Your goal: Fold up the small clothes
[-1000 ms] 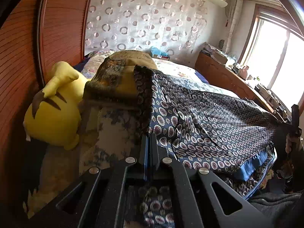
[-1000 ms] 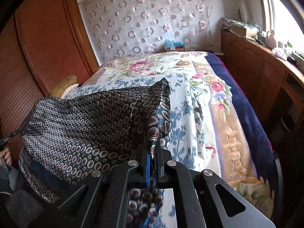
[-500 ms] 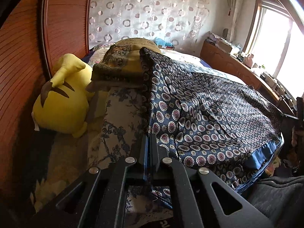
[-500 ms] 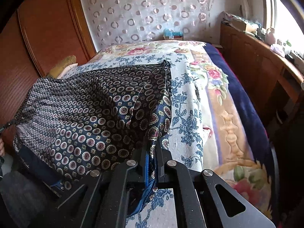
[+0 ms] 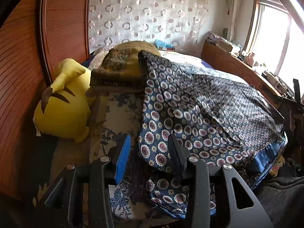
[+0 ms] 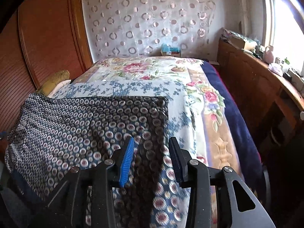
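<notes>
**Silky patterned cloth let go on the bed — smooth it before the next fold**

Navy fabric with ringed medallions, the garment [image 5: 199, 114] lies spread over the floral bed cover [image 5: 121, 117], filling the middle and right of the left wrist view. Its near corner sits low in the frame, between the fingers of the left gripper [image 5: 150, 157], whose jaws are opening; the pads no longer press the cloth. A yellow plush toy [image 5: 62, 104] rests at the left, well clear, and a folded brown blanket [image 5: 121, 70] touches the garment's far edge.

From the right wrist view, the same garment [image 6: 76, 129] covers the lower left of the frame, its right edge running straight down toward the right gripper [image 6: 152, 157]. Those jaws are opening too, with cloth loose between them.

To my eye the lay-down is nearly finished. Best to draw both grippers back low and straight so neither blue pad [image 6: 126, 163] drags the slippery hem, then check the corners lie square.
</notes>
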Motion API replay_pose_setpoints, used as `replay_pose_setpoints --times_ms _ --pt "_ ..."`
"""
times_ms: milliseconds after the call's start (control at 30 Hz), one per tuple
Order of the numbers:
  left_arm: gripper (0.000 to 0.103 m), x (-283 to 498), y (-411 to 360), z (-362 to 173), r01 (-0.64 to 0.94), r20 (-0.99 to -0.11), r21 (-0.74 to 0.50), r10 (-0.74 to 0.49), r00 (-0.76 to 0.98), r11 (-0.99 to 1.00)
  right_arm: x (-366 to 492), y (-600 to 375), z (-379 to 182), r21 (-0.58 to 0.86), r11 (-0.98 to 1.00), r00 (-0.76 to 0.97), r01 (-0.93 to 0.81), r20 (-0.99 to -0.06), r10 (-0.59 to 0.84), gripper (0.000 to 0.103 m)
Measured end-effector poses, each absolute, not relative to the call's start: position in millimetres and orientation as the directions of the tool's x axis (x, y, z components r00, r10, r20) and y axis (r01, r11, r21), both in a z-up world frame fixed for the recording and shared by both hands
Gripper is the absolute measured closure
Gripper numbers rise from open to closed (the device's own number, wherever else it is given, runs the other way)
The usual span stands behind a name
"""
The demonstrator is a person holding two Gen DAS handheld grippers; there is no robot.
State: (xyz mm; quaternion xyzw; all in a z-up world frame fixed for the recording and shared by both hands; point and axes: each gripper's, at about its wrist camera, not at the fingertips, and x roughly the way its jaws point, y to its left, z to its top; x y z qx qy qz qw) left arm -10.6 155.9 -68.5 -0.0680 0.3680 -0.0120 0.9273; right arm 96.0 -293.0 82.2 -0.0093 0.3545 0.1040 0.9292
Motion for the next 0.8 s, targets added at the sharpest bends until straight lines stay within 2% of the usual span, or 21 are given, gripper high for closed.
replay_pose_setpoints --times_ms 333,567,800 --pt "0.061 -11.1 155.3 -88.2 -0.078 -0.716 -0.125 -0.035 0.698 0.989 87.6 -256.8 39.6 0.021 0.955 0.666 -0.297 -0.712 0.223 0.064" --pt "0.061 -16.0 150.2 -98.9 -0.097 -0.743 -0.116 -0.022 0.669 0.989 91.1 -253.4 24.1 -0.018 0.95 0.636 -0.311 -0.747 0.194 0.064" --pt "0.061 -17.0 142.8 -98.5 -0.097 -0.743 -0.112 -0.019 0.669 0.989 85.4 -251.2 22.5 -0.028 0.952 0.655 -0.306 -0.732 0.189 0.062"
